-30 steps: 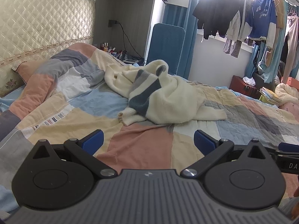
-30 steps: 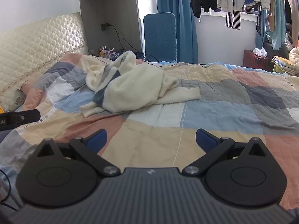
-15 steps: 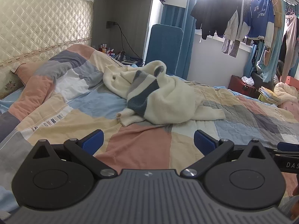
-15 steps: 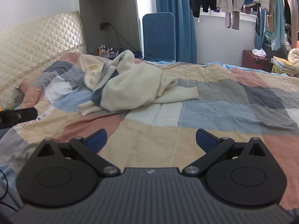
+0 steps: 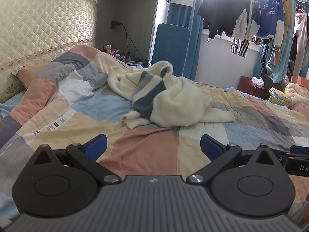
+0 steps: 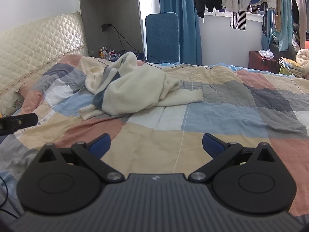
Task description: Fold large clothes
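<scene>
A cream fleece sweater with grey and dark blue stripes point(image 5: 173, 100) lies crumpled in a heap on the patchwork quilt point(image 5: 146, 150), one sleeve stretched out to the right. In the right wrist view the same sweater point(image 6: 135, 90) sits ahead and to the left. My left gripper point(image 5: 153, 147) hovers open over the quilt, well short of the sweater, with nothing between its blue pads. My right gripper point(image 6: 156, 144) is open too, above a beige patch of quilt point(image 6: 212, 106), nearer the bed's foot side.
A quilted headboard point(image 5: 42, 44) and pillow stand at the left. A blue chair point(image 5: 171, 46), a bedside shelf with small bottles point(image 5: 110, 49) and a cable lie beyond the bed. Clothes hang by the window point(image 5: 241, 13). A red box point(image 6: 264, 60) and books point(image 6: 291, 67) sit at right.
Both cameras have shifted slightly, so the sweater sits a touch closer and lower in view. Both grippers stay open; the sweater itself has not moved.
</scene>
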A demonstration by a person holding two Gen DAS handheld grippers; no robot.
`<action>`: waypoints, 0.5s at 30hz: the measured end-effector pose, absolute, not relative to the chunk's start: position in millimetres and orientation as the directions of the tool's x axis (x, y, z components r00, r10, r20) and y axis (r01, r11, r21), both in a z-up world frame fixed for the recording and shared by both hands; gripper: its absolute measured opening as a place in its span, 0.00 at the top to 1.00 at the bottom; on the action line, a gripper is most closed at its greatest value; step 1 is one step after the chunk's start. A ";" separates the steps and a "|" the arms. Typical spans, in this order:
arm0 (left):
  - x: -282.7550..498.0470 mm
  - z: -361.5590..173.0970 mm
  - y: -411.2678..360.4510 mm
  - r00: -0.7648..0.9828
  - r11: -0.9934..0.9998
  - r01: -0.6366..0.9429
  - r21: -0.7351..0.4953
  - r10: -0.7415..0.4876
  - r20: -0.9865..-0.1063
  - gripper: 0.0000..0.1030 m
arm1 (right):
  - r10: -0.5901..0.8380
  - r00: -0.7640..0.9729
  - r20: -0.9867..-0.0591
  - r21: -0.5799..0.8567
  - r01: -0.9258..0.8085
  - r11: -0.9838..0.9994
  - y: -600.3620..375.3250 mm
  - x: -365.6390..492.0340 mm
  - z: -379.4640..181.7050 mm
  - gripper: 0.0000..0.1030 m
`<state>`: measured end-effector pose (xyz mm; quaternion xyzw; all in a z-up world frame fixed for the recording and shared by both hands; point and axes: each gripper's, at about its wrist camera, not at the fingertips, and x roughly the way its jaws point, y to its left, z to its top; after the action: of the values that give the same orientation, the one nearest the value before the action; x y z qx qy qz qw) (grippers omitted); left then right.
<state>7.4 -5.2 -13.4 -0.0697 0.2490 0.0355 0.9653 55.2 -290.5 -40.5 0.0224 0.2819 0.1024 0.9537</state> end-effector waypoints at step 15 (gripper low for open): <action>9.8 -10.2 -3.1 0.876 0.988 -0.107 -0.113 0.040 -0.480 0.00 | 0.209 0.820 -0.533 0.101 -0.184 0.978 -290.9 56.0 -39.5 0.00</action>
<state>9.8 -3.1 -10.2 -0.0684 0.2457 0.0382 0.9662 56.0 -290.9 -39.5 0.0222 0.2818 0.1031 0.9537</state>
